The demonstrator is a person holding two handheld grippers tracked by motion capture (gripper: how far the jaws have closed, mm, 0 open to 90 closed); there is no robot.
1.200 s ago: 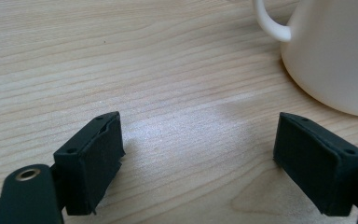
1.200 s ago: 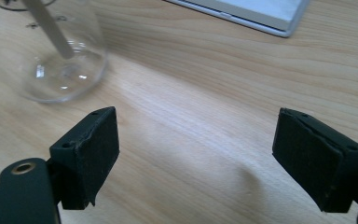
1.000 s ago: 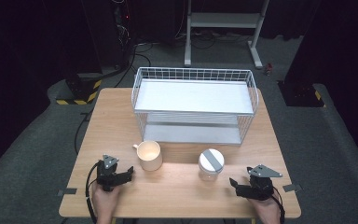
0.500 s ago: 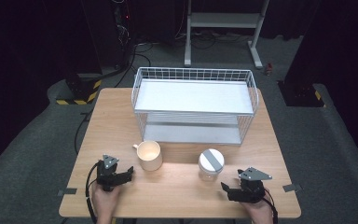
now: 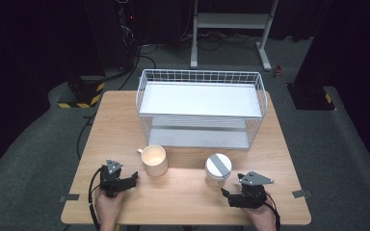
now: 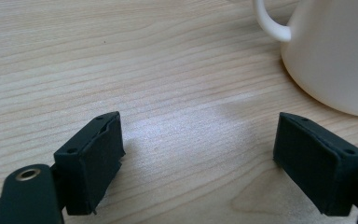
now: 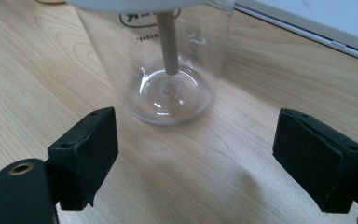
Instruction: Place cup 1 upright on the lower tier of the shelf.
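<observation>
Jaws apart and empty on both grippers. High view: left gripper (image 5: pixel 134 177) near cream mug (image 5: pixel 154 160), right gripper (image 5: pixel 226 195) just below lidded clear jar (image 5: pixel 218 169), white wire rack (image 5: pixel 201 108) behind on wooden table (image 5: pixel 183 192). Left gripper view: mug at upper right, beyond the pads. Right gripper view: jar standing ahead, untouched.

Light wooden table (image 5: pixel 188 197), plain top, standing on grey carpet. White wire rack (image 5: pixel 201 108) sits on the far half, two shelves, upper one a flat white panel. Cream mug (image 5: pixel 154 160) stands upright near the front left, handle pointing left. Clear glass jar (image 5: pixel 218 169) with a white lid stands to the right of the mug, well apart from it, both just in front of the rack.
</observation>
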